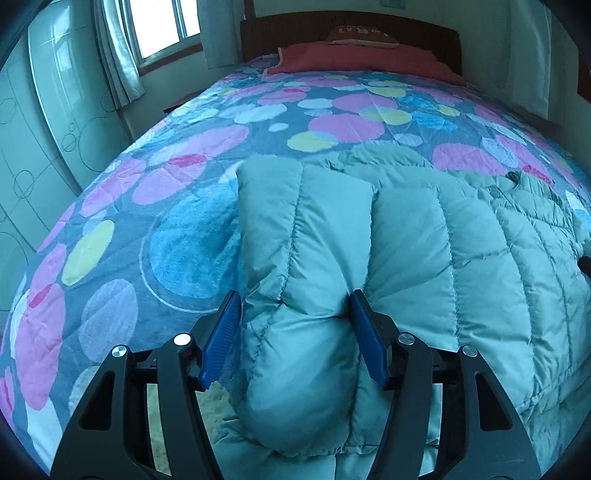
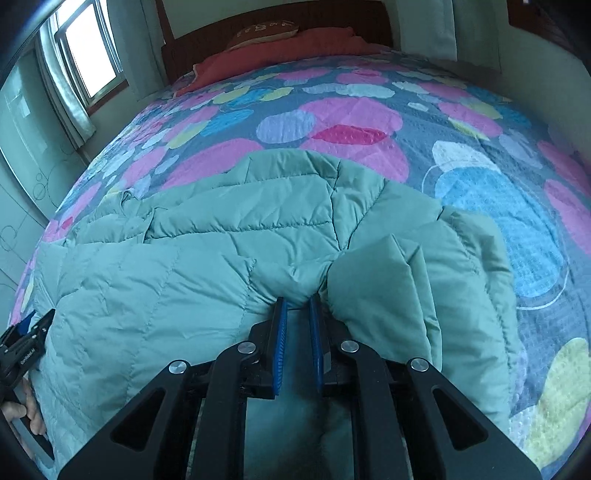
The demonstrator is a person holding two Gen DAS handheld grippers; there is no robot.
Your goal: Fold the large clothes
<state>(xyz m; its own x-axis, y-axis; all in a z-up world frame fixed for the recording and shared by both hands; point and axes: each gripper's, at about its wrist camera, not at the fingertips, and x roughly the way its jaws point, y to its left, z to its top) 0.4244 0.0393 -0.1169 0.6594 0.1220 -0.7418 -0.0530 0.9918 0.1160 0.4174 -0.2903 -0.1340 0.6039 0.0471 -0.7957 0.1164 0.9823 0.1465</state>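
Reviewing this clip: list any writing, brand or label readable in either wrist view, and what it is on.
Pale lettering on the brown pillow at the headboard: too blurred to read.
Small white print on the left gripper body, seen at the right wrist view's edge: too small to read.
Nothing readable on the green puffer jacket or the bedspread.

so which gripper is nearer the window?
Left. The left gripper holds the jacket on the window side of the bed; the right gripper grips the jacket's other end.

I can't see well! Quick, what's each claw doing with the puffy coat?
Left claw: closed on a thick fold of the coat.
Right claw: pinching the coat's edge.
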